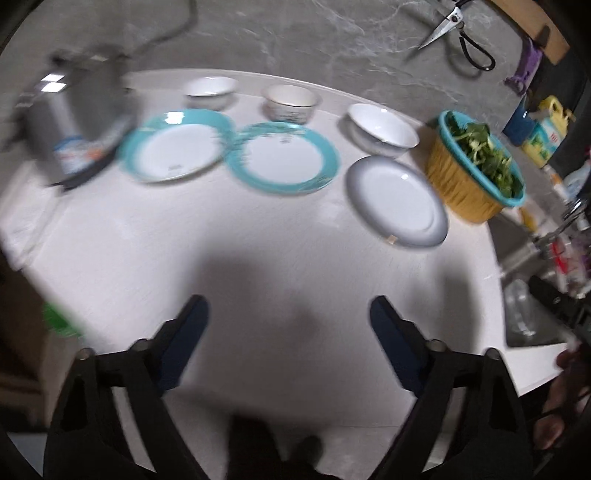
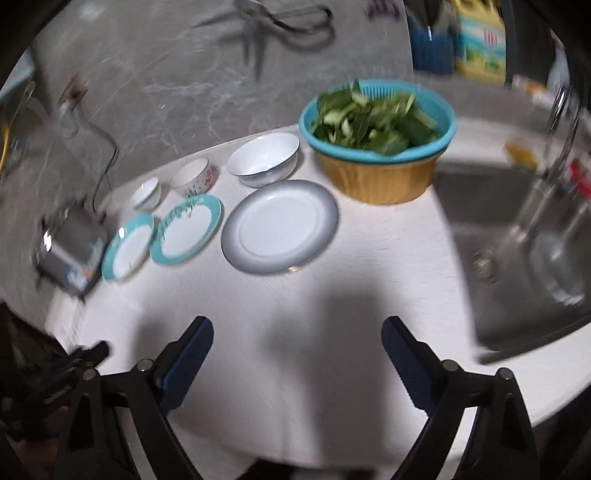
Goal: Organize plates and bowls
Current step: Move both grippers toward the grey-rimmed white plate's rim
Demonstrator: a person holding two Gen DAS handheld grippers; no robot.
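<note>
Three plates lie in a row on the white counter: a teal-rimmed plate (image 1: pixel 173 149) (image 2: pixel 127 246), a second teal-rimmed plate (image 1: pixel 282 158) (image 2: pixel 186 229) and a grey-rimmed plate (image 1: pixel 397 199) (image 2: pixel 279 225). Behind them stand a small white bowl (image 1: pixel 210 90) (image 2: pixel 146 195), a patterned bowl (image 1: pixel 290 103) (image 2: pixel 192 181) and a larger white bowl (image 1: pixel 382 127) (image 2: pixel 264 157). My left gripper (image 1: pixel 290 314) is open and empty, above the counter well in front of the plates. My right gripper (image 2: pixel 297 330) is open and empty, in front of the grey-rimmed plate.
A yellow basket with a teal colander of greens (image 1: pixel 476 166) (image 2: pixel 376 147) stands right of the bowls. A steel sink (image 2: pixel 524 251) lies to the right. A metal pot (image 1: pixel 70 122) (image 2: pixel 70 247) stands left. Scissors (image 1: pixel 458 29) hang on the wall. Bottles (image 1: pixel 543 129) stand beyond the basket.
</note>
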